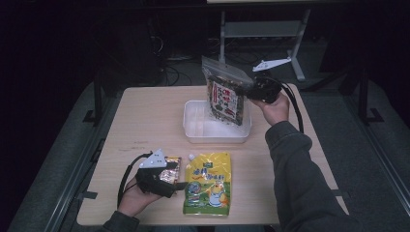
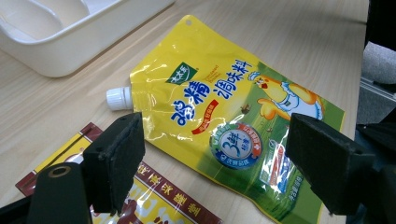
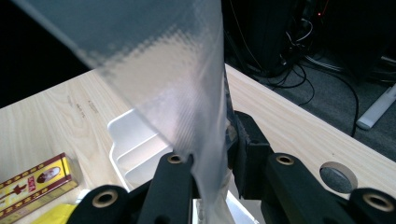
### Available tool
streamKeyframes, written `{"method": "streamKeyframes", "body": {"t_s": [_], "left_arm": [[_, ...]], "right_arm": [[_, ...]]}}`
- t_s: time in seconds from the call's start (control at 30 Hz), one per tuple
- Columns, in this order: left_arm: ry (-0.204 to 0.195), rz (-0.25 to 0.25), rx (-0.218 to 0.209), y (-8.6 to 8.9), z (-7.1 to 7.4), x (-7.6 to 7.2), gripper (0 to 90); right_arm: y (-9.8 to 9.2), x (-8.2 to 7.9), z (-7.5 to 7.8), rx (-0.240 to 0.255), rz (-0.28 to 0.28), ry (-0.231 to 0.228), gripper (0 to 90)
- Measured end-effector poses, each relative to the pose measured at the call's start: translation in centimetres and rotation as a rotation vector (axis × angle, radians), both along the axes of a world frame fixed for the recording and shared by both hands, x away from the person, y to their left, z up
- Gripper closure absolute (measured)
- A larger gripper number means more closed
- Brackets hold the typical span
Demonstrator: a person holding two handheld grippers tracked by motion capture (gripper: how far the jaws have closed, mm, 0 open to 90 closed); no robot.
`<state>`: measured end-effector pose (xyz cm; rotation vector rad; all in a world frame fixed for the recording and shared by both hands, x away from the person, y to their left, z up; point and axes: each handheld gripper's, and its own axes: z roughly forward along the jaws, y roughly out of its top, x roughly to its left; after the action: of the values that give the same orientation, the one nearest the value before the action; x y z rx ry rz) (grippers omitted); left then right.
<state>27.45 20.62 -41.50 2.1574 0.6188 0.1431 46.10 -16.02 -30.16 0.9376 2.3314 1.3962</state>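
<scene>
My right gripper (image 1: 247,91) is shut on a clear zip bag of dark snack (image 1: 225,94), which it holds upright over the white tray (image 1: 193,133); the bag's lower end hangs into the tray. In the right gripper view the bag's frosted top (image 3: 173,79) rises between the jaws. A yellow spout pouch with a chicken picture (image 1: 209,182) lies flat near the front edge. My left gripper (image 1: 181,185) rests on the table at the pouch's left side, open, its jaws standing over the pouch (image 2: 224,116) without touching it. A red-and-yellow packet (image 2: 154,200) lies under that gripper.
The tray (image 3: 128,140) has dividers inside and sits mid-table. A red-and-yellow packet (image 3: 37,179) lies on the wood to the left of the tray in the right gripper view. Cables and a metal stand (image 1: 261,29) crowd the dark floor beyond the far edge.
</scene>
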Motion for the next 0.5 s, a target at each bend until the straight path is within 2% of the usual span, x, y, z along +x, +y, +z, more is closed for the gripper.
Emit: {"method": "streamKeyframes", "body": {"t_s": [0.17,0.4,0.5], "left_arm": [[-0.001,0.005,0.000,0.1,0.0,0.0,19.4],[0.004,0.002,0.001,0.1,-0.2,0.1,19.4],[0.004,0.002,0.000,0.2,-0.2,0.1,19.5]], "right_arm": [[-0.3,0.2,-0.6,0.016,0.002,0.012,77.2],[-0.3,0.6,-1.6,0.004,0.007,0.031,77.0],[-0.6,0.8,-2.0,0.026,0.004,0.036,76.9]]}}
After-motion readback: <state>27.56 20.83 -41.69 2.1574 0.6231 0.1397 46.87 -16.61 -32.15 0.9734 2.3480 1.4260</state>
